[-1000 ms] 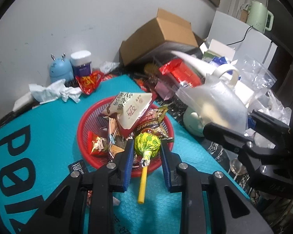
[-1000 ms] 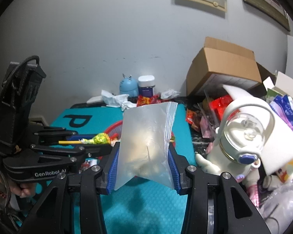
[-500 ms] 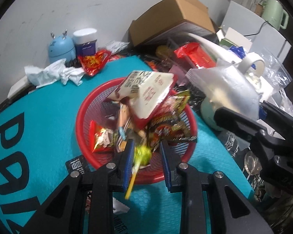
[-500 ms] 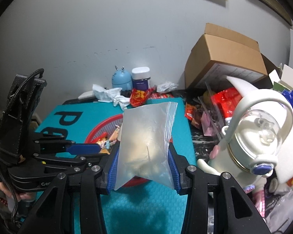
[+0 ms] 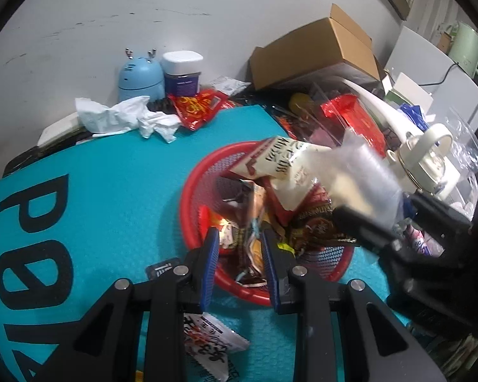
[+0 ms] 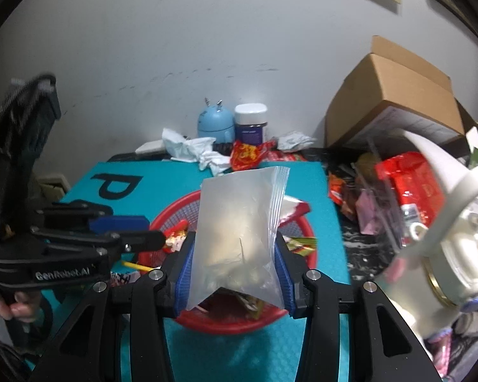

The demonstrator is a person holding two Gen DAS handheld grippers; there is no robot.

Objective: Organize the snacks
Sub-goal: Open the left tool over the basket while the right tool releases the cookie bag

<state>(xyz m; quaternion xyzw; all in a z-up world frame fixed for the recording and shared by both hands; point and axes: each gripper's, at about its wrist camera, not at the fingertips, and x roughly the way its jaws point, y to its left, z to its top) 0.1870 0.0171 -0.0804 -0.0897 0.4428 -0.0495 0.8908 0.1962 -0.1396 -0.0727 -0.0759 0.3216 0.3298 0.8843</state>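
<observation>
- Left wrist view: the left hand-held gripper [image 5: 240, 248] hangs over the near rim of the red basket [image 5: 194, 191], its blue-padded fingers [image 5: 211, 264] apart with nothing clamped between them.
- Ahead of its fingertips the basket holds a heap of snack packets; a white packet with red print [image 5: 283, 165] lies tilted on top at the far side.
- Under the left hand-held gripper, on the teal mat [image 5: 111, 175] covering the desk, lies a loose white snack packet [image 5: 213, 340].
- To the right of the fingers the right hand-held gripper [image 5: 376, 222] carries a clear zip bag [image 5: 360, 178] over the basket's right side.
- Far ahead to the left, by the wall, stand a blue gadget [image 5: 140, 78] and a white-lidded jar [image 5: 182, 71], with crumpled tissue [image 5: 124, 116] in front of them.
- Right wrist view: the right hand-held gripper [image 6: 235, 270] is clamped on the clear zip bag [image 6: 239, 232], which stands upright between its blue pads, zip strip at the upper right.
- Directly below and ahead of it sits the red basket [image 6: 226, 321] on the teal mat [image 6: 315, 191].
- To its left the left hand-held gripper [image 6: 143, 232] reaches toward the basket's left rim, its fingers apart.
- A yellow stick [image 6: 137, 266] lies beneath the left fingers, at the basket's left edge.
- Far ahead to the right stands an open cardboard box [image 6: 395, 95]; close on the right is a white kettle [image 6: 455, 248].
</observation>
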